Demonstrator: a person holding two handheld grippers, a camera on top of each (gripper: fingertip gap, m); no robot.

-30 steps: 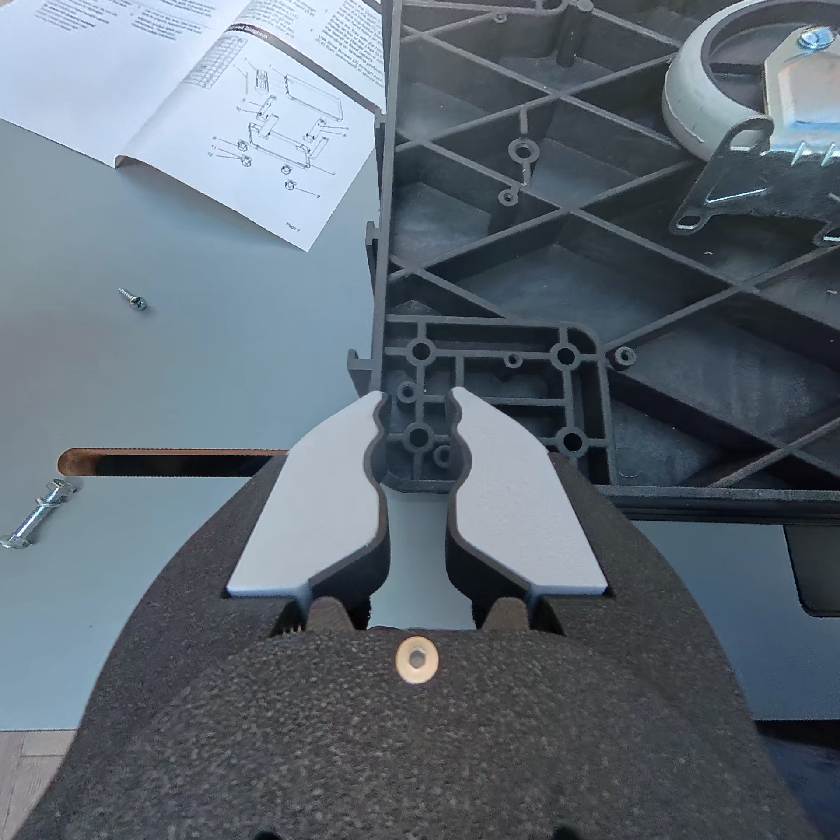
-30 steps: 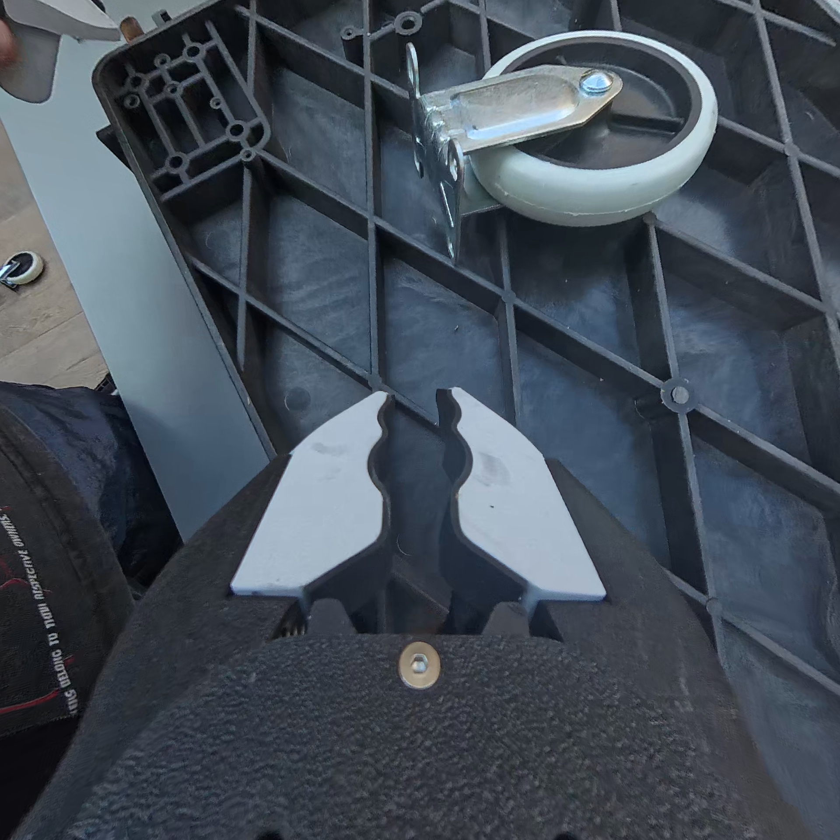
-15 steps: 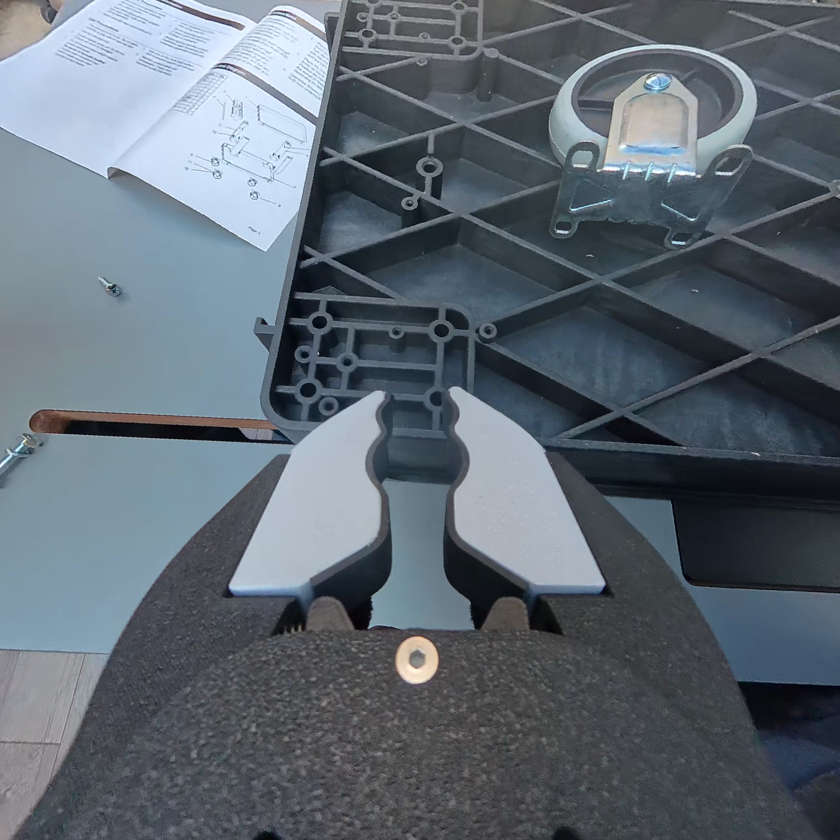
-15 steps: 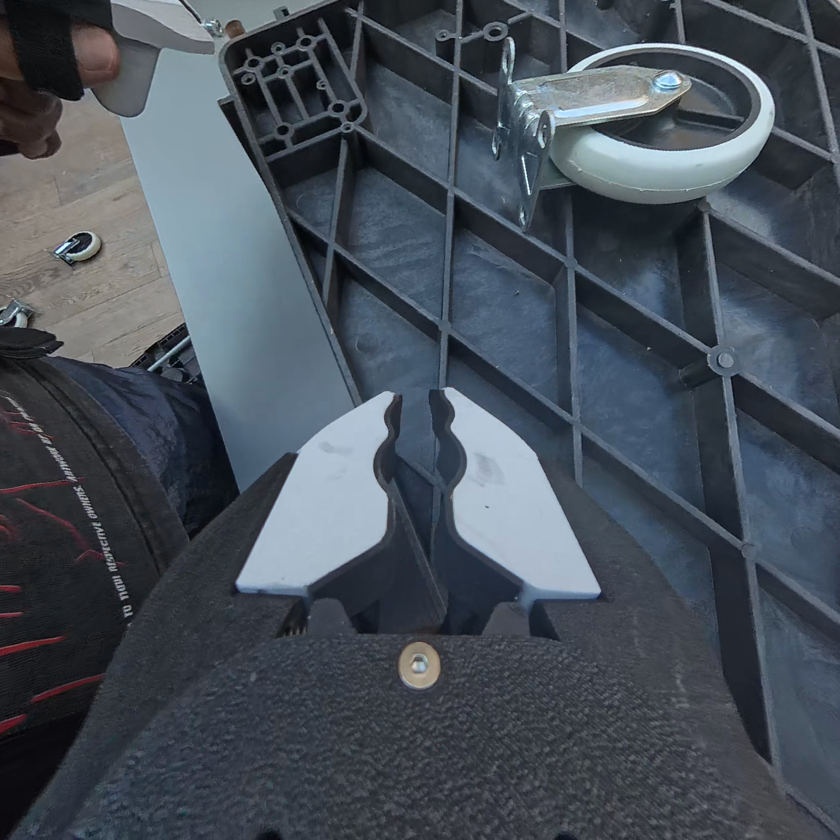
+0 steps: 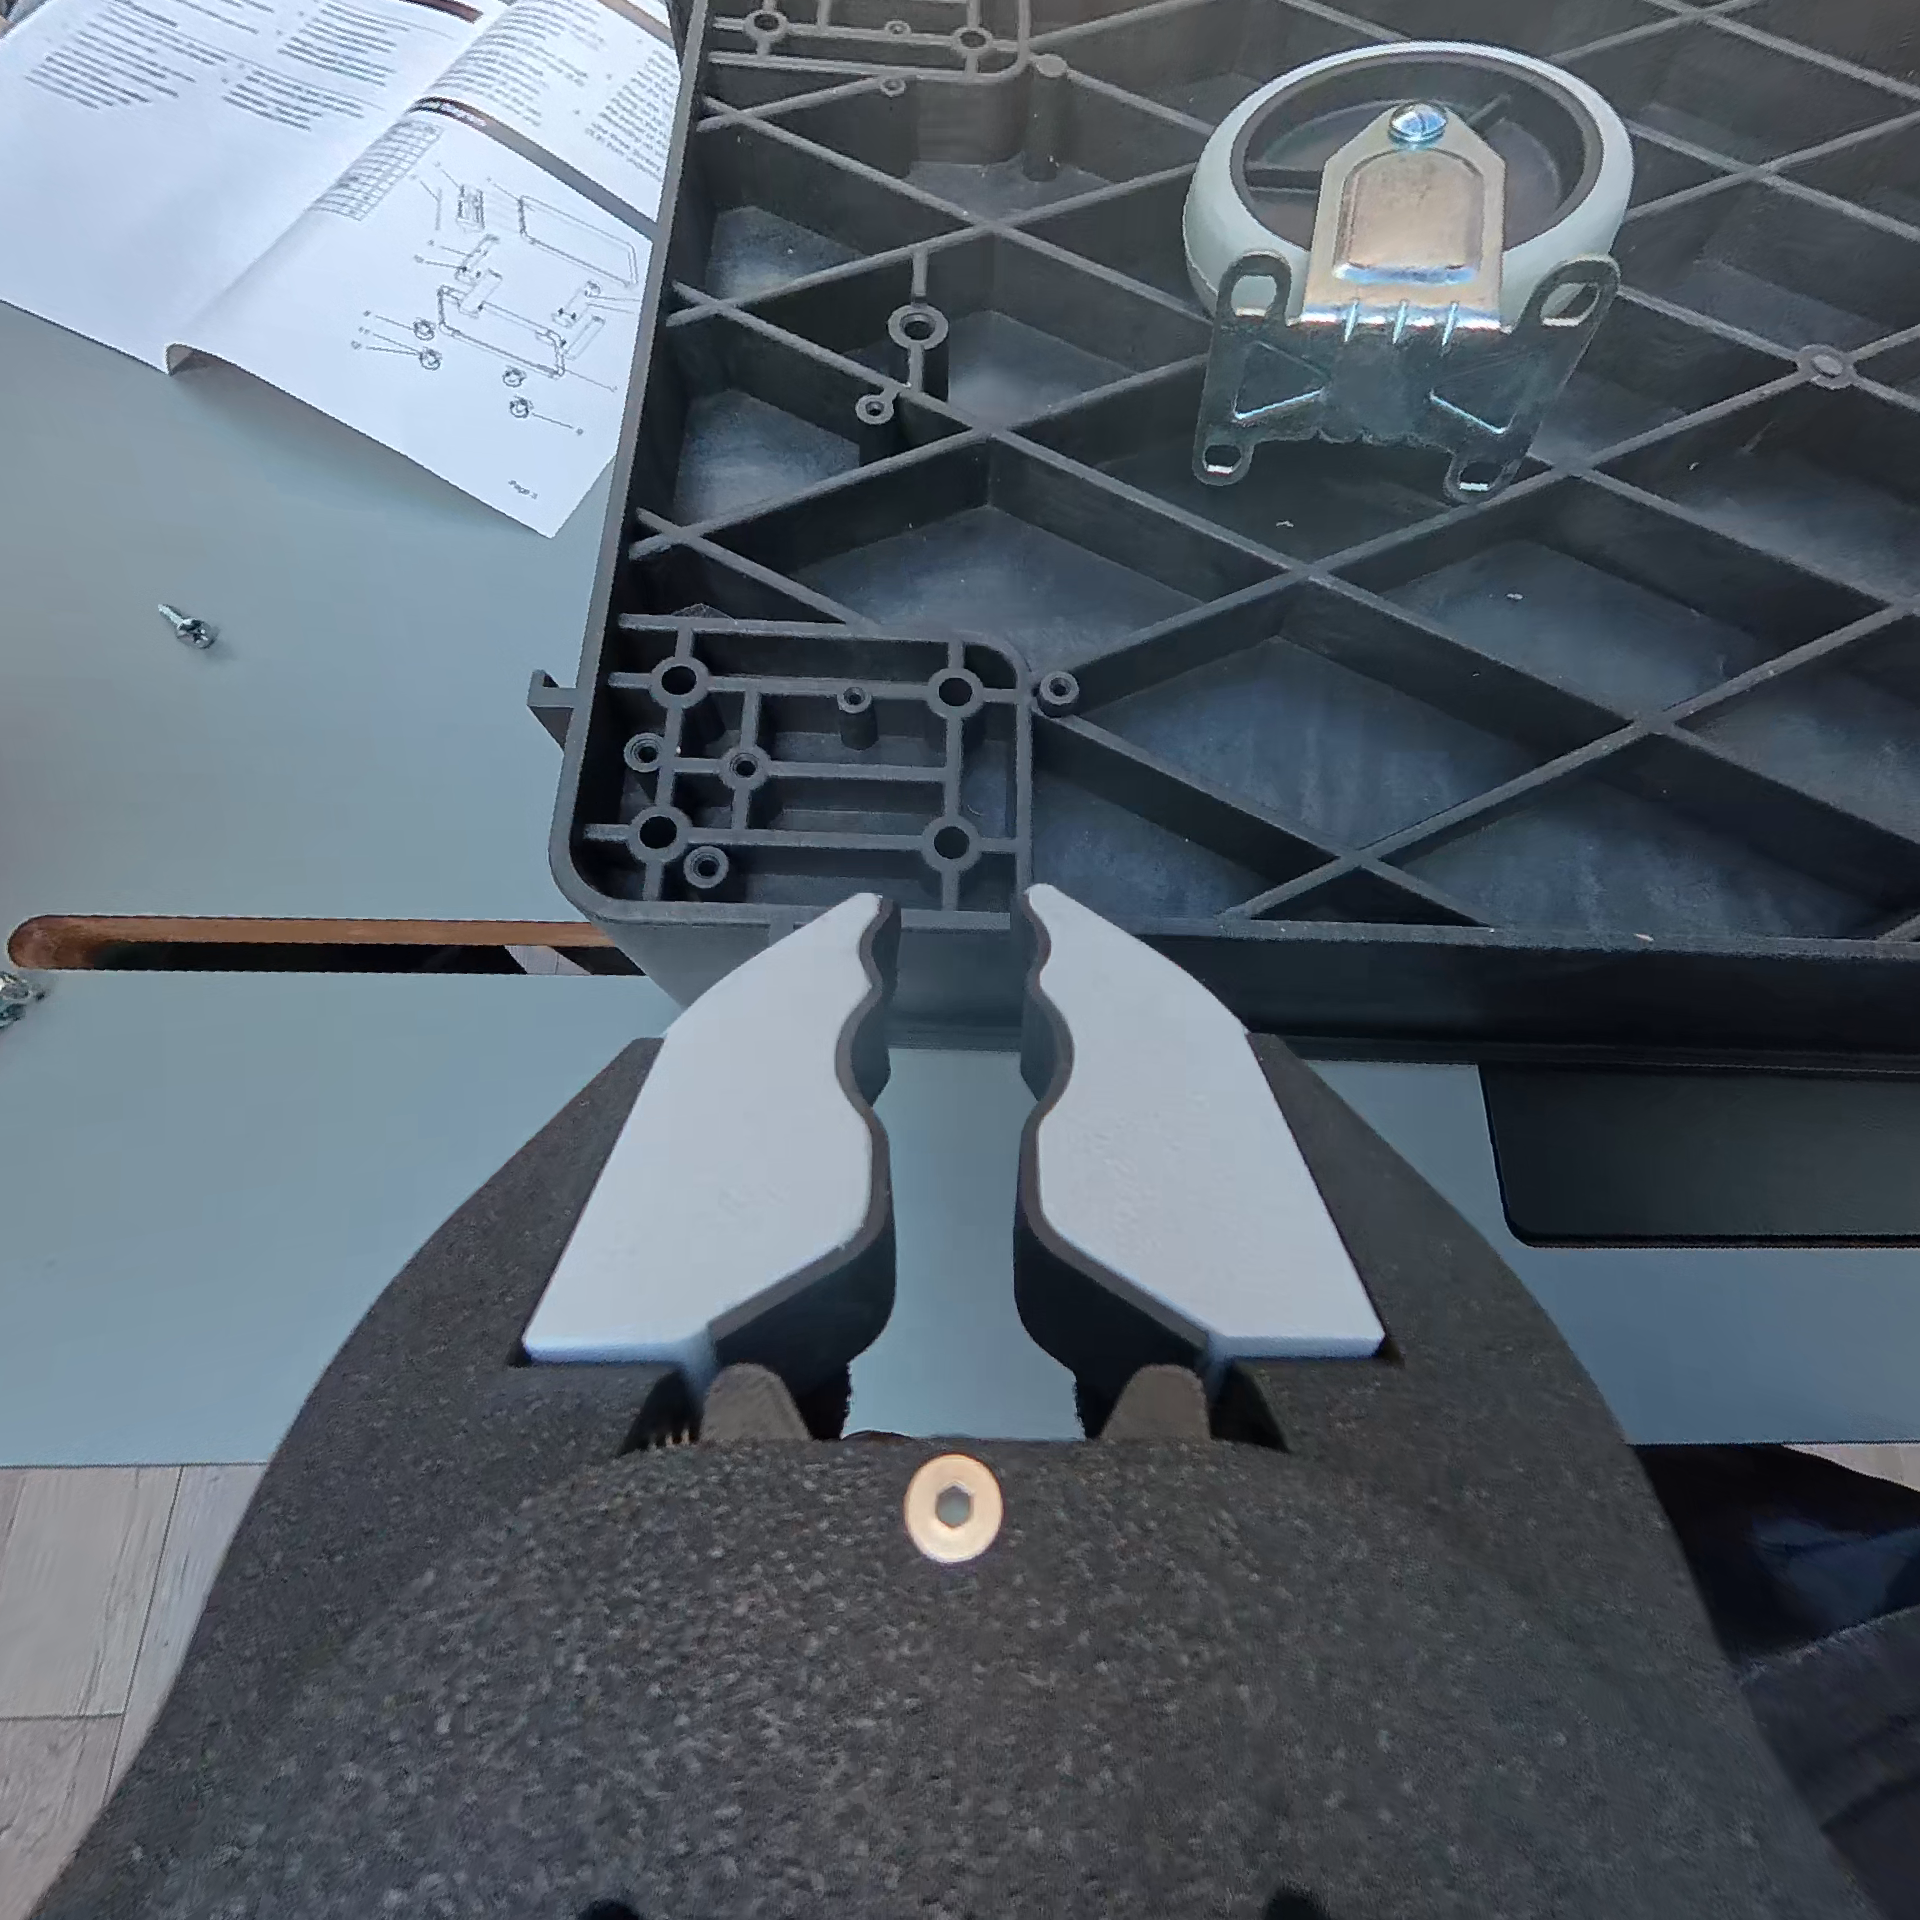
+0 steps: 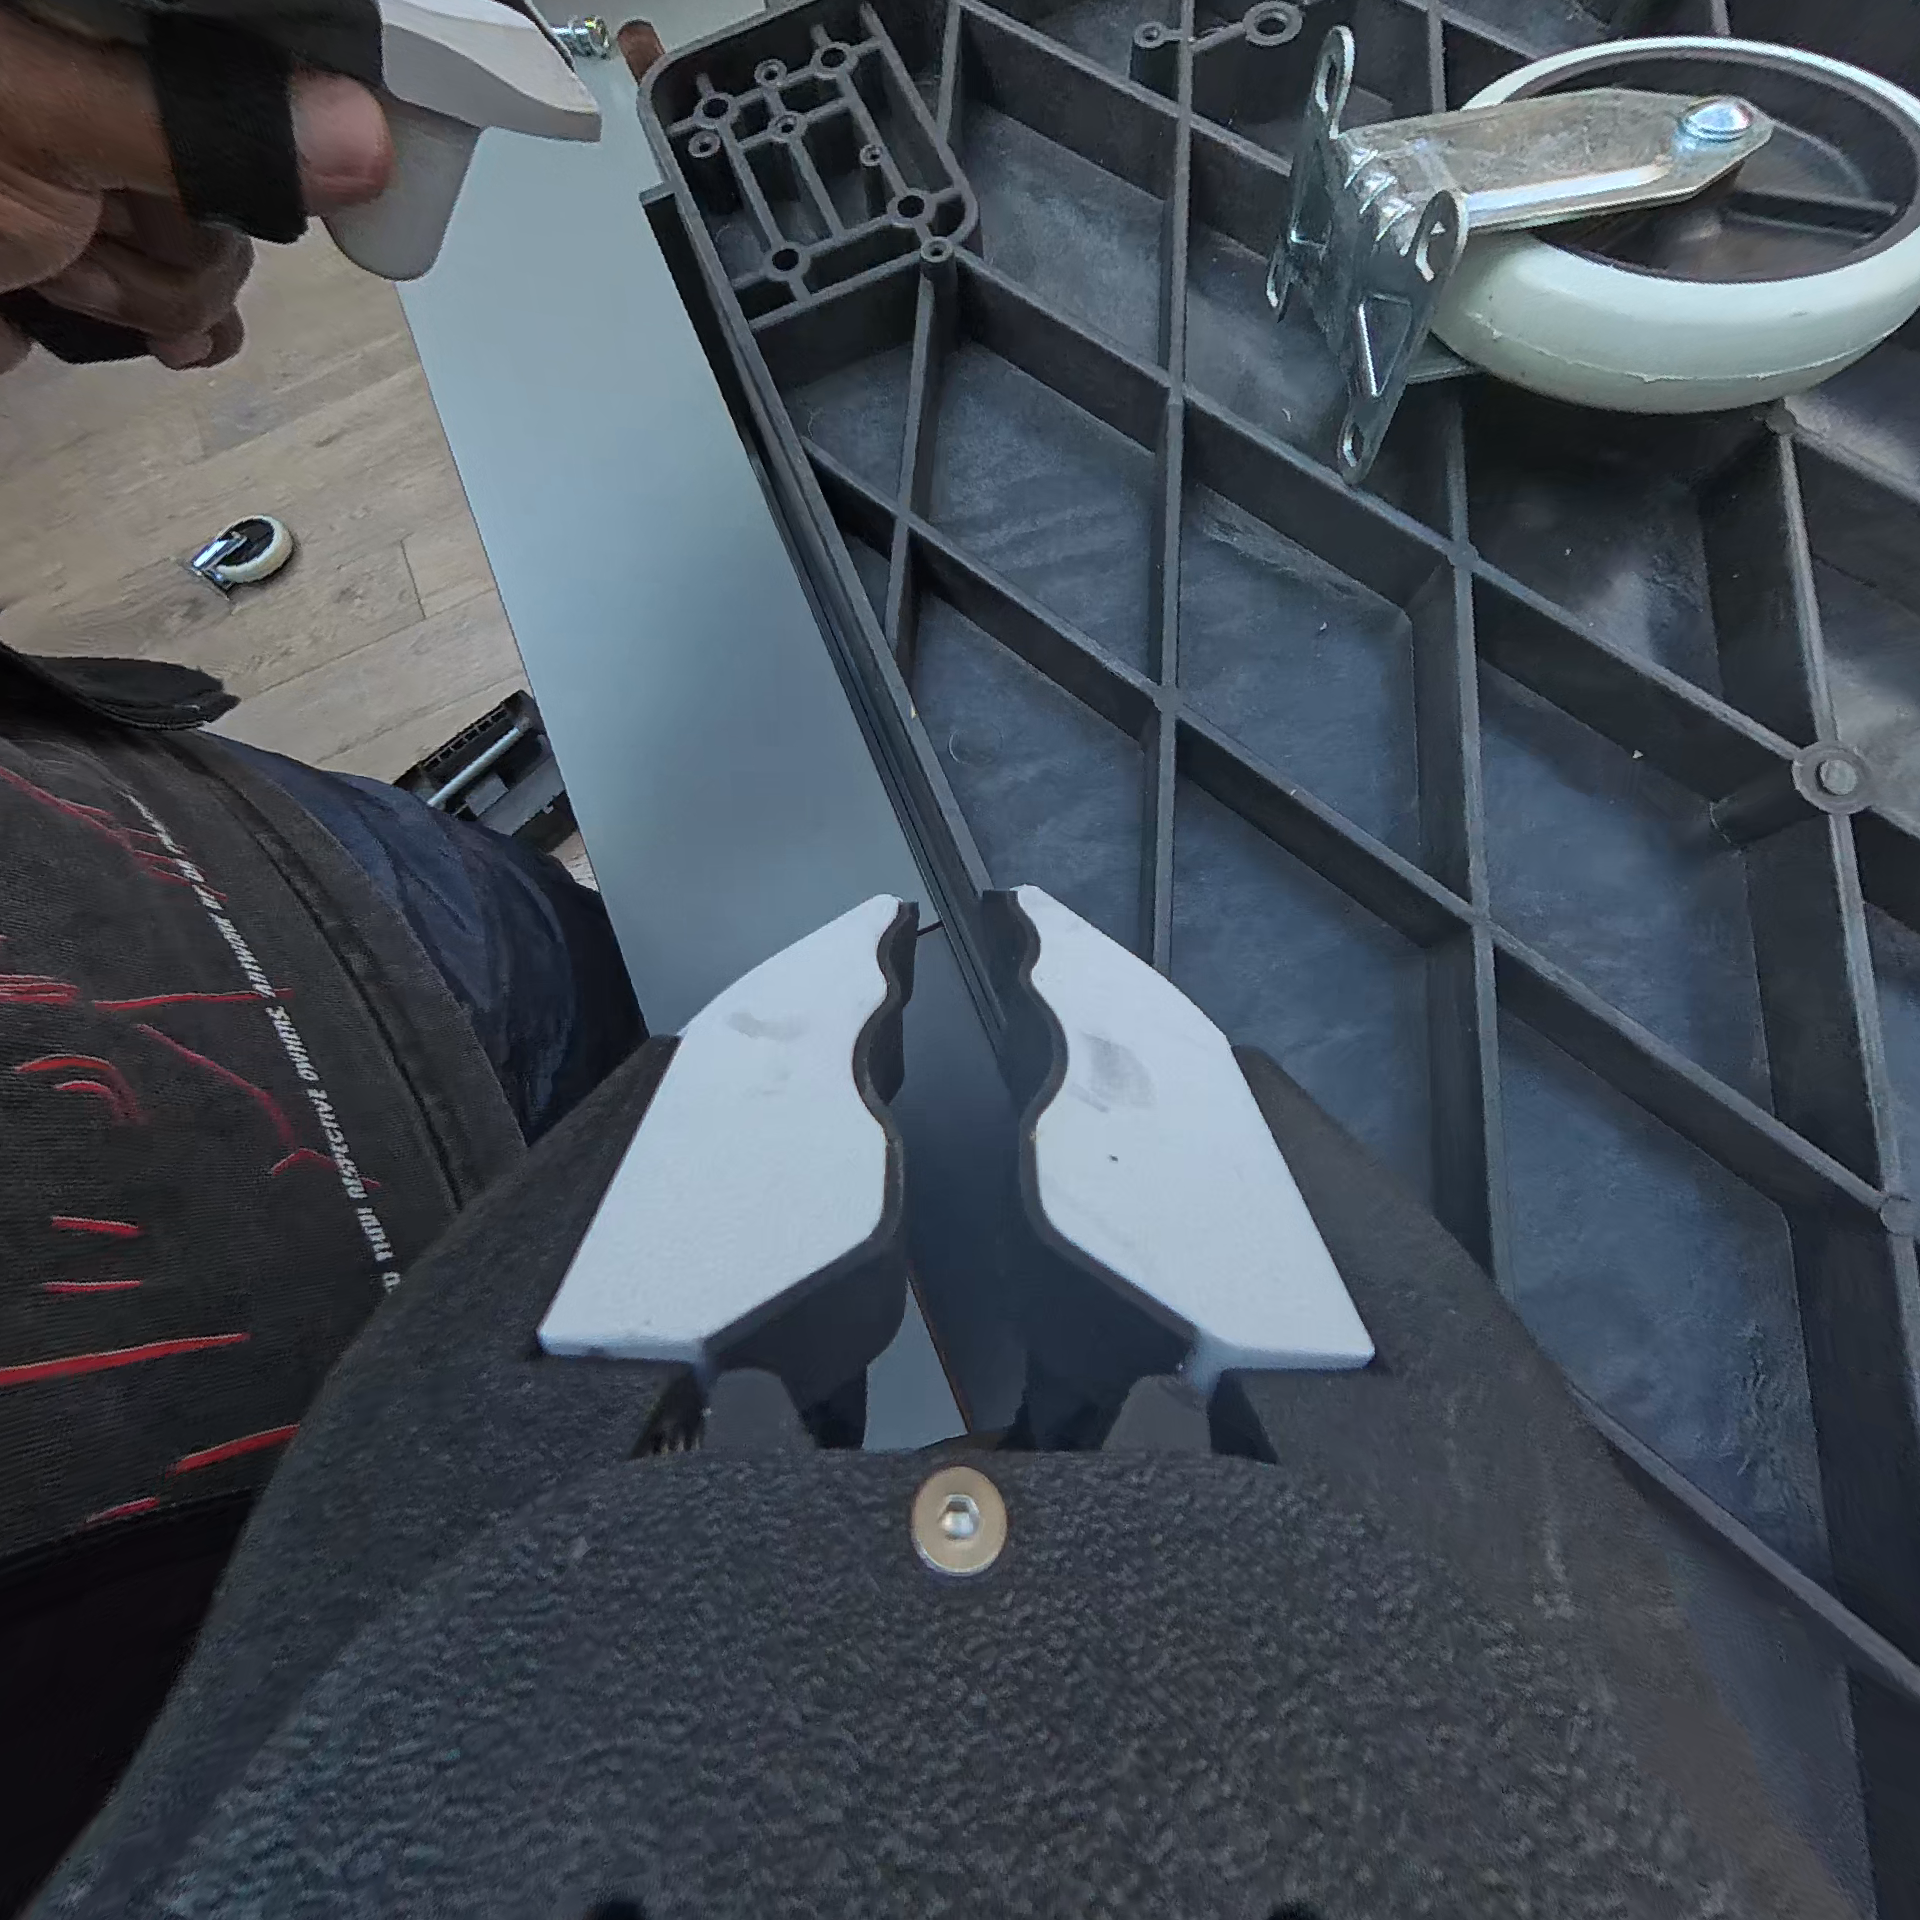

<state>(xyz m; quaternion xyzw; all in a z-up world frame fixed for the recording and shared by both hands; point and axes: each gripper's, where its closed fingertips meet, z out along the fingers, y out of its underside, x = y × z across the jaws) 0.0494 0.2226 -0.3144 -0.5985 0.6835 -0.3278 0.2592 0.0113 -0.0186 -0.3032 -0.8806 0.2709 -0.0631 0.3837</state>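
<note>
A black ribbed plastic platform (image 5: 1299,727) lies upside down on the grey table (image 5: 260,1143). A white caster wheel with a metal bracket (image 5: 1392,260) lies loose on its ribs, and shows in the right wrist view (image 6: 1621,249) too. My left gripper (image 5: 956,920) is open and empty, with its tips at the near edge of the platform's corner mounting plate (image 5: 810,769). My right gripper (image 6: 945,914) is empty, with its jaws a narrow gap apart over the platform's near rim (image 6: 831,582). The rim runs between the fingers.
An open instruction booklet (image 5: 312,208), a small screw (image 5: 187,627) and a bolt (image 5: 10,997) lie on the table to the left, by a slot (image 5: 312,940). A gloved hand (image 6: 156,177) holds the left gripper's pale handle (image 6: 457,125). A caster (image 6: 244,551) lies on the wooden floor. A person's leg (image 6: 208,1039) is close at the left. The tips of one gripper are about 25 cm away from the tips of the other. The right gripper is farther from the bolt (image 5: 10,997), some 60 cm, than the left, some 35 cm. The right camera catches it too, in the right wrist view (image 6: 591,40).
My left gripper has drawn back from over the corner plate to its near edge. My right gripper has moved from over the ribs to the near rim, and its jaws have narrowed.
</note>
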